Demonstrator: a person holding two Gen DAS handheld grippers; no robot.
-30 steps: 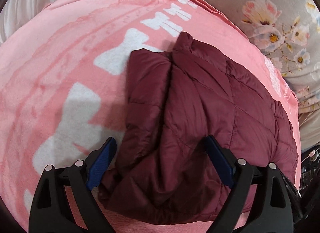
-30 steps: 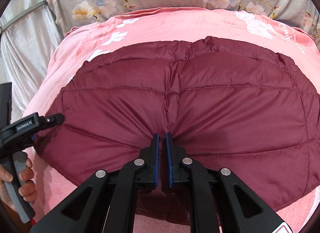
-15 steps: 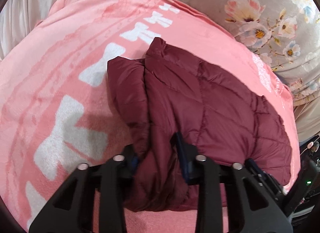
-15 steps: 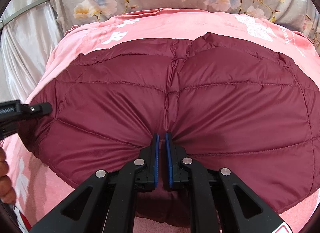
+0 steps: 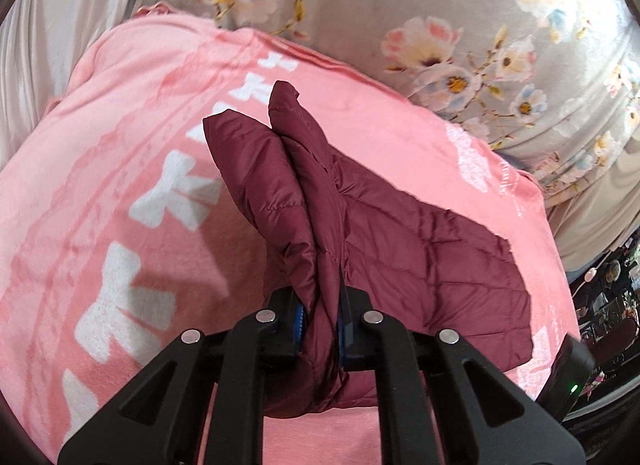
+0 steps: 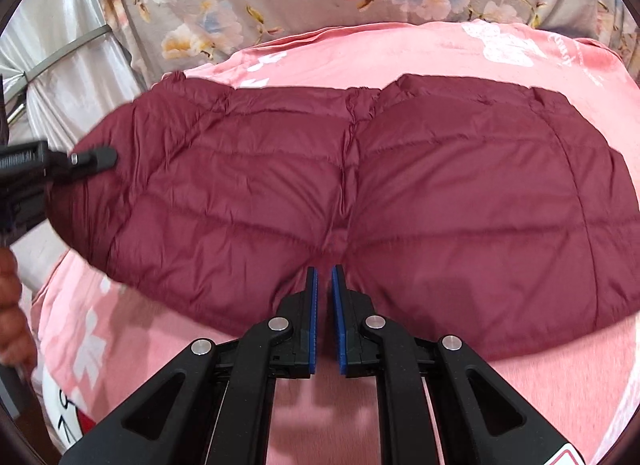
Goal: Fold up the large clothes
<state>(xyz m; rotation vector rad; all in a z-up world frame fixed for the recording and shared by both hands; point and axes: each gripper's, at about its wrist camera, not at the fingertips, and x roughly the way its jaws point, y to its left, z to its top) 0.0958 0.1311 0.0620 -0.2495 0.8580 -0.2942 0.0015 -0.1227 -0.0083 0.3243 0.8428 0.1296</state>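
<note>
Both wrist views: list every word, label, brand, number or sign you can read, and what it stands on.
No text reads clearly.
Left gripper, jaws closing on the maroon jacket: white lettering on its side, blurred.
Pink blanket: white print near its far corner, blurred.
Right gripper: red-edged sticker, cut off by the frame.

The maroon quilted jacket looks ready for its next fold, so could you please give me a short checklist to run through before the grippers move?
1. Left gripper has fabric between its pads: ok, a bunched fold of the maroon jacket sits there and the jaws are closing on it.
2. Right gripper grips the near hem: ok, jaws nearly shut on fabric.
3. Jacket's left end is raised off the pink blanket: ok.
4. Jacket's right half lies flat: ok.
5. Landing area on the blanket is free: ok, only blanket shows.
6. Layers underneath are aligned: cannot tell.
</note>
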